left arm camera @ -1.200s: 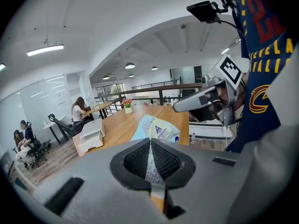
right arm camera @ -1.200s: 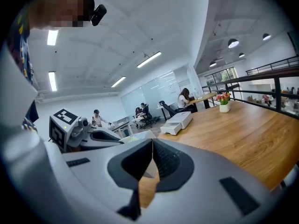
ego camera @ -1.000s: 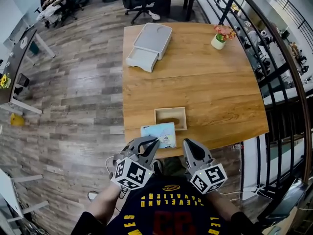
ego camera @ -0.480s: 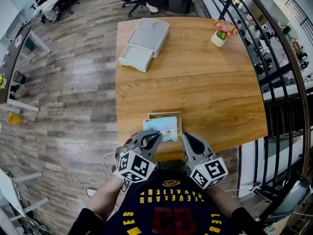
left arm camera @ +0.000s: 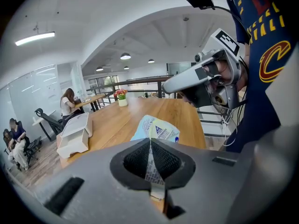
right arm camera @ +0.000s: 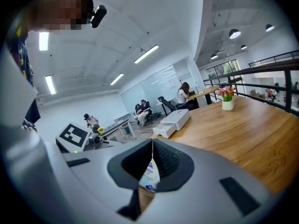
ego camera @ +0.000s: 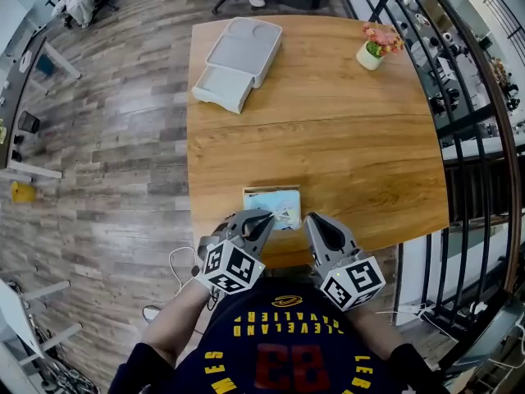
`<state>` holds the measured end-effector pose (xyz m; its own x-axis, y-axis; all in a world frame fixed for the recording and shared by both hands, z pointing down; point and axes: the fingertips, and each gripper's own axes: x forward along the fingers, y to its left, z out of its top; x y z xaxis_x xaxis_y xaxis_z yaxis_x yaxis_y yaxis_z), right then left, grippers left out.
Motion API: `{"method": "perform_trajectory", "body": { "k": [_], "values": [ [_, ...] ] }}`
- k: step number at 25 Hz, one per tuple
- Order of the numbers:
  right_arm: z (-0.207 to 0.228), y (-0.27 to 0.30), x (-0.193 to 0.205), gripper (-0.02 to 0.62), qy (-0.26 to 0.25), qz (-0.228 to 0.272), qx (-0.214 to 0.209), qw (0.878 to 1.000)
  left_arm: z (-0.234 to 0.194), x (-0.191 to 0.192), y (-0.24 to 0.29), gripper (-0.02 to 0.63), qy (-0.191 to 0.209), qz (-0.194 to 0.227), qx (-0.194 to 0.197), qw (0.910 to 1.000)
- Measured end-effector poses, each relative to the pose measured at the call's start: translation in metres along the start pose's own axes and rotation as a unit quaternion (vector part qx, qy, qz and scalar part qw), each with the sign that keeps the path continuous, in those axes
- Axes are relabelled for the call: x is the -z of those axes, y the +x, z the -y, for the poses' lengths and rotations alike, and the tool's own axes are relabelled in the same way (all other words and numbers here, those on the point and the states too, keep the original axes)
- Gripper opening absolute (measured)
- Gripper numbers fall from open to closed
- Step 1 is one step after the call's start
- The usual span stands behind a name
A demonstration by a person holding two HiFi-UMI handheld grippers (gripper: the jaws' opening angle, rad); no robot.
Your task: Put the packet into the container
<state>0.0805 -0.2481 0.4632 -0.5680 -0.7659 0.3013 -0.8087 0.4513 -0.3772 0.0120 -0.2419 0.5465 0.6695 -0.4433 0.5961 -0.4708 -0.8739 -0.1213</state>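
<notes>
A light-blue packet (ego camera: 277, 212) hangs over the small wooden container (ego camera: 271, 190) near the table's front edge and hides most of its inside. My left gripper (ego camera: 266, 218) is shut on the packet's near corner. In the left gripper view the packet (left arm camera: 156, 130) runs out from between the pads, and the left gripper (left arm camera: 150, 141) pinches its sealed edge. My right gripper (ego camera: 311, 220) is shut on nothing, just right of the container. Through the slit under its joined tips, the right gripper (right arm camera: 152, 143) view shows a sliver of the packet (right arm camera: 149, 174).
A white lidded box (ego camera: 238, 56) sits at the table's far left corner. A small flower pot (ego camera: 373, 52) stands at the far right. A black railing (ego camera: 472, 113) runs along the table's right side. Wooden floor lies to the left. People sit at desks far behind.
The left gripper has carried the packet forward, from in front of the container to over it. The right gripper has stayed shut beside it.
</notes>
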Motion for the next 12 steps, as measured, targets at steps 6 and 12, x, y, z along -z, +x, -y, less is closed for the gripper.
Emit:
{"method": "perform_trajectory", "body": {
  "k": [6, 12],
  "values": [
    [0.006, 0.001, -0.003, 0.012, -0.001, -0.003, -0.002, 1.000, -0.002, 0.011, 0.013, 0.011, -0.008, -0.006, 0.003, 0.9999],
    [0.015, 0.004, -0.006, 0.011, 0.003, -0.007, -0.003, 1.000, -0.002, 0.018, 0.026, 0.011, -0.006, -0.009, 0.012, 0.9999]
  ]
}}
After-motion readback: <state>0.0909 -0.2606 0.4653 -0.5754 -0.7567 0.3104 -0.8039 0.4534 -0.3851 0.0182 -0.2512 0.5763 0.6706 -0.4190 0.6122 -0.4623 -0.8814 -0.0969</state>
